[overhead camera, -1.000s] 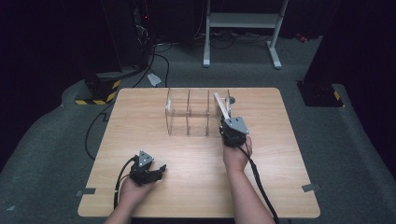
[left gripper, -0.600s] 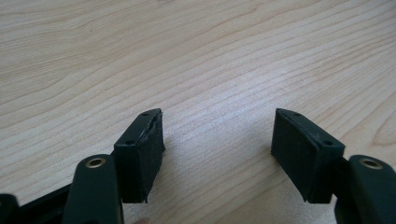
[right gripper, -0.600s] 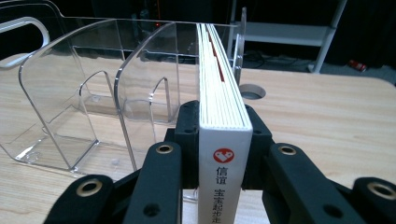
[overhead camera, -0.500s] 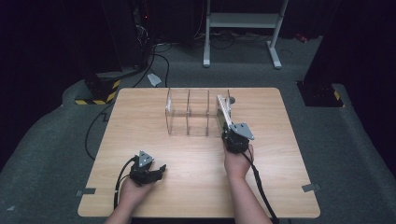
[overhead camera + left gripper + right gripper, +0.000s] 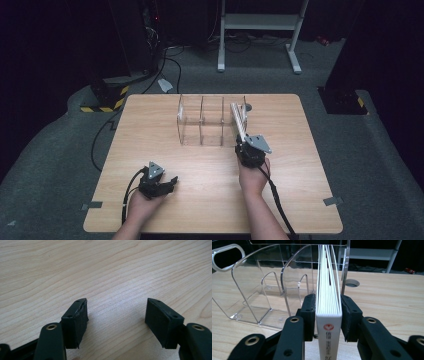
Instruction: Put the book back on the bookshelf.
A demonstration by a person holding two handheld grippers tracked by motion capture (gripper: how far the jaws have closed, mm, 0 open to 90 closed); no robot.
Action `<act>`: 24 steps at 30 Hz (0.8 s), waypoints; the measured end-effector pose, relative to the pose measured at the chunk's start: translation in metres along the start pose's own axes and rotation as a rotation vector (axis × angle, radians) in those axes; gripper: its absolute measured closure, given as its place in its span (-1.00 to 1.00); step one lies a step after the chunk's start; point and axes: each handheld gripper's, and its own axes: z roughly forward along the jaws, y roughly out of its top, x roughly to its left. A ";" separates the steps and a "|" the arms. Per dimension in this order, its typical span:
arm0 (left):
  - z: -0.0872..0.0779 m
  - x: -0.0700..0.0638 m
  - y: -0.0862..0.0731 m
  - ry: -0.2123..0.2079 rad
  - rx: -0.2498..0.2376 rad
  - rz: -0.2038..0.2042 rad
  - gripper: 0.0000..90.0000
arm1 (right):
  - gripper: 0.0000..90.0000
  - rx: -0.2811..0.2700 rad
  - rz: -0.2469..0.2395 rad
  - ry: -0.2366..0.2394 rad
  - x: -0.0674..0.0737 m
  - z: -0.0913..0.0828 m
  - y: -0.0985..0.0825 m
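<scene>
Upright white book [image 5: 328, 315], spine toward right gripper [image 5: 328, 317], lengthwise into rack [image 5: 262, 295].

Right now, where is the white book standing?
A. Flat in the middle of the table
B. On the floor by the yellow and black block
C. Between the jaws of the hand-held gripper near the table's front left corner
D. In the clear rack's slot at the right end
D. The white book stands upright in the clear rack, in its slot at the right end in the high view, with the right hand-held gripper around its spine.
</scene>
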 end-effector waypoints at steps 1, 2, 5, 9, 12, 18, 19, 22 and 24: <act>0.000 0.000 0.000 0.001 -0.002 -0.001 -0.23 | 0.47 0.002 0.001 0.002 0.000 0.000 -0.001; 0.000 0.000 0.000 0.001 -0.002 -0.001 -0.23 | 0.45 0.005 -0.002 0.006 0.000 -0.001 -0.002; 0.000 0.000 0.000 0.001 -0.004 -0.002 -0.23 | 0.41 0.012 -0.009 0.020 -0.002 -0.003 -0.004; 0.000 0.000 0.000 0.001 -0.002 -0.002 -0.23 | 0.38 0.016 -0.018 0.032 -0.004 -0.009 -0.008; 0.000 0.000 0.000 0.001 -0.002 -0.001 -0.23 | 0.38 0.026 -0.020 0.042 -0.005 -0.013 -0.012; 0.001 0.000 0.000 0.000 -0.002 -0.003 -0.23 | 0.37 0.053 -0.009 0.048 -0.006 -0.016 -0.024; 0.001 0.000 0.000 0.000 -0.004 -0.003 -0.23 | 0.38 0.057 -0.002 0.051 -0.007 -0.016 -0.027; 0.001 0.000 0.000 0.000 -0.003 -0.003 -0.23 | 0.41 0.079 0.016 0.056 -0.010 -0.014 -0.035; 0.001 0.000 0.000 0.000 -0.003 -0.003 -0.23 | 0.55 0.089 0.017 0.058 -0.010 -0.014 -0.041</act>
